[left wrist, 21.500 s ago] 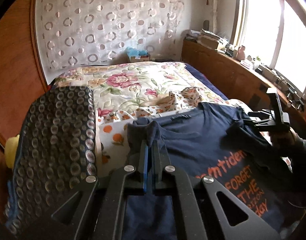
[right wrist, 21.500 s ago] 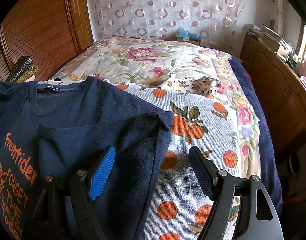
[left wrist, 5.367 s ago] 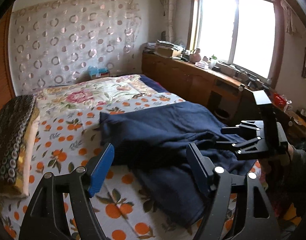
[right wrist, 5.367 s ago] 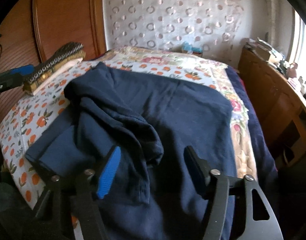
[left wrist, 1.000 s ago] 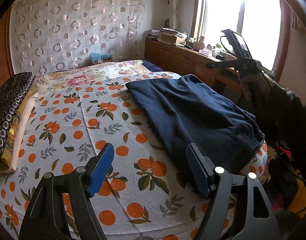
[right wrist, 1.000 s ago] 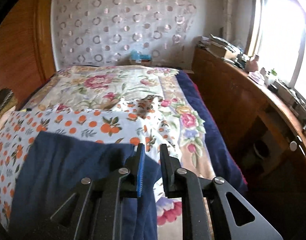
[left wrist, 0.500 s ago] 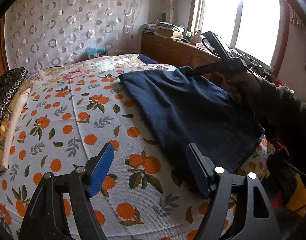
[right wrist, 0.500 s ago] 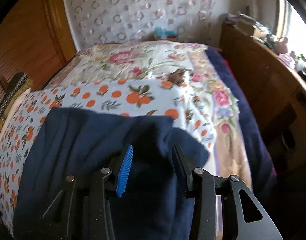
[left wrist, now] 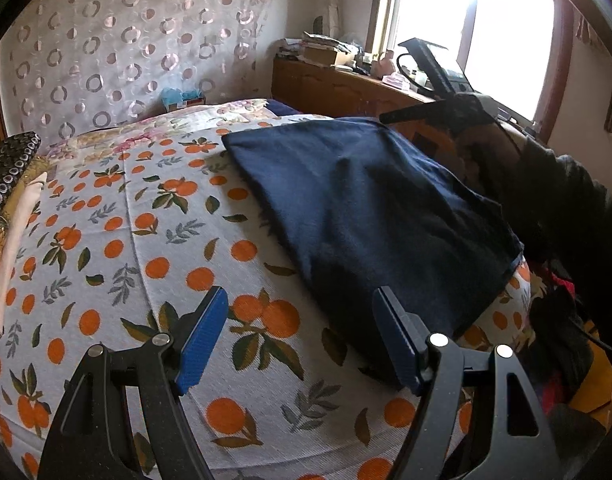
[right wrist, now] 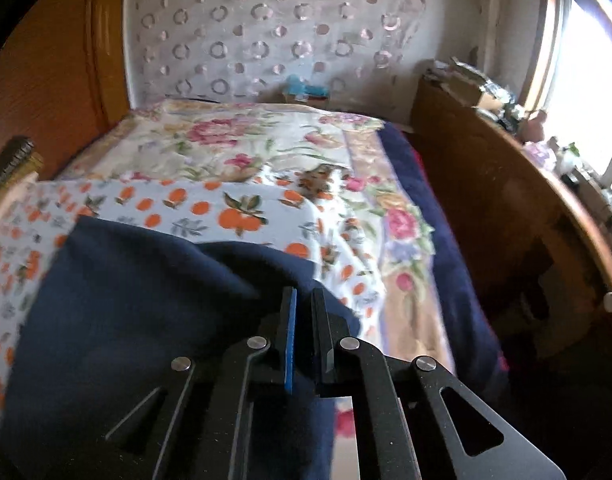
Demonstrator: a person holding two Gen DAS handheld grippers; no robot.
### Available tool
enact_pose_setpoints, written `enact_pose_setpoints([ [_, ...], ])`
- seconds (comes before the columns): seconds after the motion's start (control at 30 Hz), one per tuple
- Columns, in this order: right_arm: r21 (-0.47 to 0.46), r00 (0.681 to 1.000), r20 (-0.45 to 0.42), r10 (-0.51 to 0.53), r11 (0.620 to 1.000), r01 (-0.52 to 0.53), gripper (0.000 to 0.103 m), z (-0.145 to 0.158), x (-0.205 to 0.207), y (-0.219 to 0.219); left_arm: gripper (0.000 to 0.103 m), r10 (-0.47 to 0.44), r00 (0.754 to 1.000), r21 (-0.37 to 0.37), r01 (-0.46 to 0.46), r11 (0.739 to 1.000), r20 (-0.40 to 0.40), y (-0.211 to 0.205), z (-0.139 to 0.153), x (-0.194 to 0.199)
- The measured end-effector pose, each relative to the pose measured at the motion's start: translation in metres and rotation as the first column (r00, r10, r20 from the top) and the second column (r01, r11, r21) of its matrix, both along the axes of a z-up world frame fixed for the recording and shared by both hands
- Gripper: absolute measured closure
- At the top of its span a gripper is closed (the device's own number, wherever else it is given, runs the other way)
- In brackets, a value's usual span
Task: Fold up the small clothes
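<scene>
Two grippers over the bed, one busy, one idle. Right gripper [right wrist: 302, 312] clenched on a far-right corner fold of the navy shirt [left wrist: 369, 208], jaws just closed, cloth pinched between the pads. Left gripper [left wrist: 300, 336] released, blue pads [left wrist: 202, 336] spread wide above the orange-print sheet [left wrist: 118, 264], nothing between them, right pad just beside the shirt's near edge. Shirt folded flat, lying on the right half of the sheet. Patterned pillow [left wrist: 6, 172] stacked at far left. Floral quilt [right wrist: 234, 148] beyond, circle-print curtain [left wrist: 118, 48] at the far wall.
</scene>
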State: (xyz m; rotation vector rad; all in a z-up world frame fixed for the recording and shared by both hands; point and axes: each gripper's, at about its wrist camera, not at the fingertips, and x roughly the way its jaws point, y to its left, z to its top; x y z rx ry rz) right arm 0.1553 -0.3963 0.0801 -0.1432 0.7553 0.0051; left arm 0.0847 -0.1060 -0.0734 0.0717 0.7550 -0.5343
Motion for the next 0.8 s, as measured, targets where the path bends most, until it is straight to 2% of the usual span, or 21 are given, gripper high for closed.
enact_pose_setpoints([
  [0.1, 0.037, 1.0, -0.023, 0.018, 0.999, -0.017, 0.075, 0.003, -0.005, -0.002, 0.028, -0.007, 1.0, 0.002, 0.007, 1.0, -0.002, -0.003, 0.0, -0.002],
  [0.23, 0.033, 0.998, 0.008, 0.064, 0.997, -0.064, 0.074, 0.011, -0.039, 0.015, 0.028, -0.019, 1.0, 0.002, 0.019, 1.0, -0.011, -0.006, -0.002, -0.005],
  [0.43, 0.04, 0.991, 0.037, 0.131, 0.99, -0.132, 0.074, 0.003, -0.125, 0.022, 0.028, -0.03, 0.999, 0.006, 0.03, 1.0, -0.024, -0.011, -0.006, -0.006],
  [0.67, 0.089, 0.994, 0.01, 0.113, 0.99, -0.113, 0.074, -0.01, -0.193, 0.015, 0.028, -0.031, 0.999, 0.009, 0.031, 0.999, -0.03, -0.013, -0.006, -0.007],
  [0.8, 0.142, 0.996, -0.008, 0.09, 0.986, -0.087, 0.074, -0.017, -0.209, 0.008, 0.028, -0.035, 0.999, 0.014, 0.035, 0.999, -0.032, -0.017, -0.006, -0.009],
])
